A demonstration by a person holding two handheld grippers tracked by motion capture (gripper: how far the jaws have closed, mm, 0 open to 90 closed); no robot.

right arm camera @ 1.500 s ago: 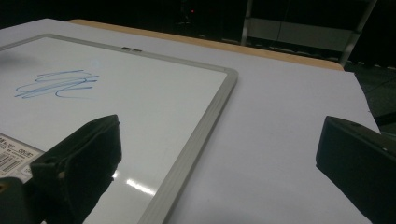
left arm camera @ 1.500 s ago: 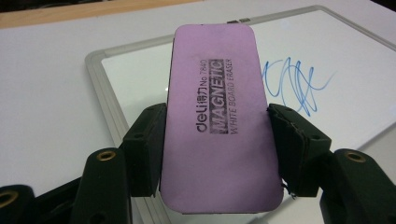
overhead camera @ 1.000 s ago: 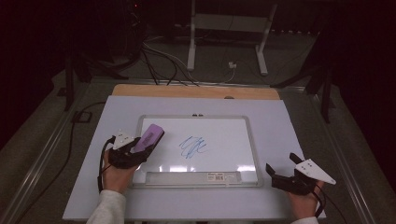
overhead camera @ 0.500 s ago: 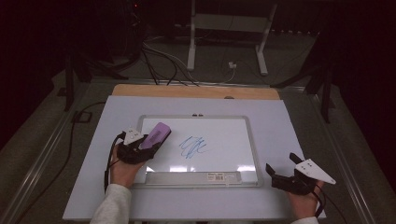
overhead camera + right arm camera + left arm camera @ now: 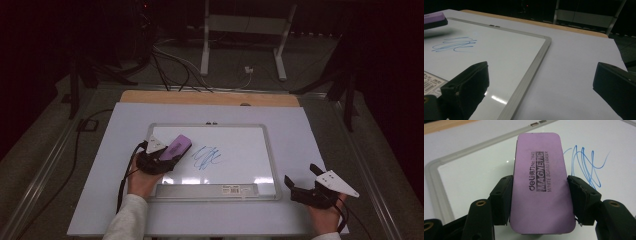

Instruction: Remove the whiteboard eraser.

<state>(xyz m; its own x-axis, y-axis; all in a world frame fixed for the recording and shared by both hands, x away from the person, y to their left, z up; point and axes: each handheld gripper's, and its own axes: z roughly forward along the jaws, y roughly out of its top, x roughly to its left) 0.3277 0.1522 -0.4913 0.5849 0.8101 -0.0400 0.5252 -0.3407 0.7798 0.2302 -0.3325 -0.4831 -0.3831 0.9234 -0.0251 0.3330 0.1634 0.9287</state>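
Fingers (image 5: 501, 200) of the left gripper (image 5: 159, 159) are clamped on the long sides of a purple eraser (image 5: 540, 183), one on each side, so that the printed back is kept facing up and the wiping face is turned down toward the whiteboard (image 5: 235, 142). By this side grip the underside of the eraser is left free of obstruction, which is judged necessary for a flat wipe. In the high view the eraser (image 5: 175, 147) is seen over the left part of the whiteboard, just beside the blue scribble (image 5: 206, 157) and short of it; whether the eraser is touching the surface or held slightly above it cannot be told. The long axis of the eraser is pointed toward the scribble (image 5: 586, 165), so that a forward push is judged to carry it across the marks.

The right gripper (image 5: 312, 192) is held at the near right corner of the whiteboard, over the white counter (image 5: 310, 140), well apart from the eraser. Its fingers (image 5: 469, 86) are spread wide and nothing is held between them. This position is judged to be a standby, by which the writing area is kept unobstructed. The whiteboard is laid flat at the centre of the counter, with its labelled tray edge turned toward the person.
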